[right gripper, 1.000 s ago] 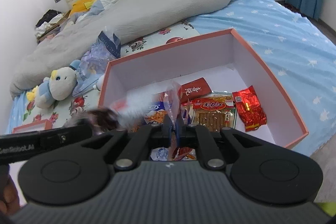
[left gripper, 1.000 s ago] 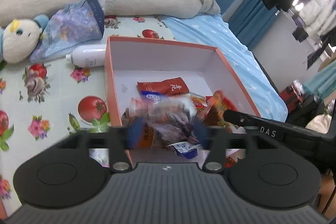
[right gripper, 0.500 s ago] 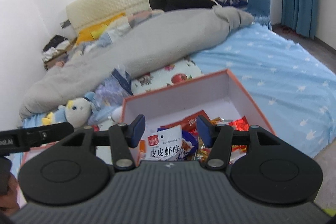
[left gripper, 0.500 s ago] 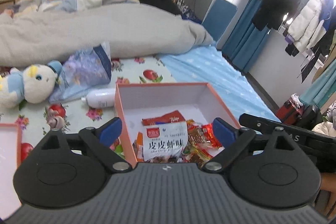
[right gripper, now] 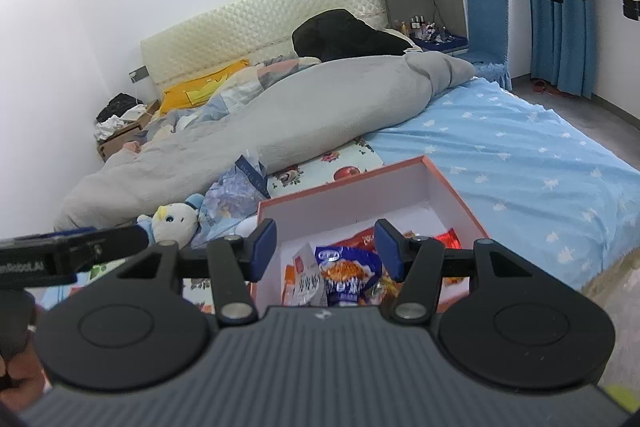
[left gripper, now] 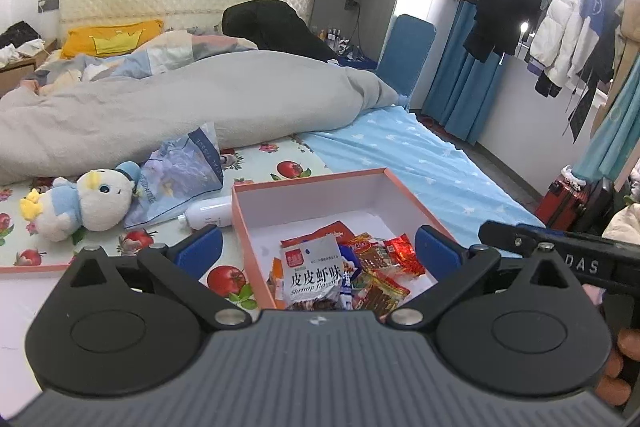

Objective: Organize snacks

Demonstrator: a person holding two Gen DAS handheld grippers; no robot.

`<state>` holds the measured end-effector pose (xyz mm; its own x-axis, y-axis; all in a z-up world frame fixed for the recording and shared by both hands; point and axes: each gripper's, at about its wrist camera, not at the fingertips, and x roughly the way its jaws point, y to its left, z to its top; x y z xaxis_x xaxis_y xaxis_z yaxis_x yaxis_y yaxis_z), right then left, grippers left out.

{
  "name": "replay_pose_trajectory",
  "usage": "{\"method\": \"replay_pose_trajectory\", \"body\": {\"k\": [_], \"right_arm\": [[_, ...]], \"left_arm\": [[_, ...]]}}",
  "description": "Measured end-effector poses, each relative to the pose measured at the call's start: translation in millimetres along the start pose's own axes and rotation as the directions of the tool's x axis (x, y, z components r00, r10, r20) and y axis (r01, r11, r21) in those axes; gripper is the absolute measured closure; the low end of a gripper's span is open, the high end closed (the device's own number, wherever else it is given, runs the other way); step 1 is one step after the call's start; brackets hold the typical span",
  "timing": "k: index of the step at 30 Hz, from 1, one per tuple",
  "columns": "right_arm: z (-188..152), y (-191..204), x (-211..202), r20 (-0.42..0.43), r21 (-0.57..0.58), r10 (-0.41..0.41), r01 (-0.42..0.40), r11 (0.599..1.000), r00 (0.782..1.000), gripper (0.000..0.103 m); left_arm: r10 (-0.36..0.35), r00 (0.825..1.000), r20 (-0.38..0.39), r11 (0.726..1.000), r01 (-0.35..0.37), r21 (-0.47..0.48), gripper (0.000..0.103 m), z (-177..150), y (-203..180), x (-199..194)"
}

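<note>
Snacks sit piled in the orange box on the bed. Left tongs opening to full width, empty; right tongs half open, empty. Drop step looks done; next: find any leftover packet.

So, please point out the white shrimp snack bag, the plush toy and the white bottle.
white shrimp snack bag (left gripper: 310,273), left wrist view, on its printed front.
plush toy (left gripper: 102,199), left wrist view, on its white head.
white bottle (left gripper: 210,213), left wrist view, on its body beside the box.
</note>
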<state>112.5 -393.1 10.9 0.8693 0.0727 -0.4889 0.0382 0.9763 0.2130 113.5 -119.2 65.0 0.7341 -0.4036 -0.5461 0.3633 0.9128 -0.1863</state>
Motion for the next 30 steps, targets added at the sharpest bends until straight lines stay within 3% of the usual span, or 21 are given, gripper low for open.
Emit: {"method": "replay_pose_trajectory", "body": {"k": [6, 13, 30], "right_arm": [[-24, -5, -8, -0.039, -0.006, -0.016, 0.016, 1.000, 0.999, 0.046], [-37, -5, -18, -0.012, -0.029, -0.021, 0.020, 0.999, 1.000, 0.046], [-61, -8, -3, -0.027, -0.062, -0.025, 0.023, 0.998, 0.999, 0.046]], "left_arm": [[0.013, 1.000, -0.007, 1.000, -0.013, 0.003, 0.000, -21, -7, -12], [0.028, 1.000, -0.007, 1.000, -0.028, -0.006, 0.000, -40, -12, -18], [0.093, 0.994, -0.049, 0.995, -0.094, -0.027, 0.000, -65, 9, 4]]}}
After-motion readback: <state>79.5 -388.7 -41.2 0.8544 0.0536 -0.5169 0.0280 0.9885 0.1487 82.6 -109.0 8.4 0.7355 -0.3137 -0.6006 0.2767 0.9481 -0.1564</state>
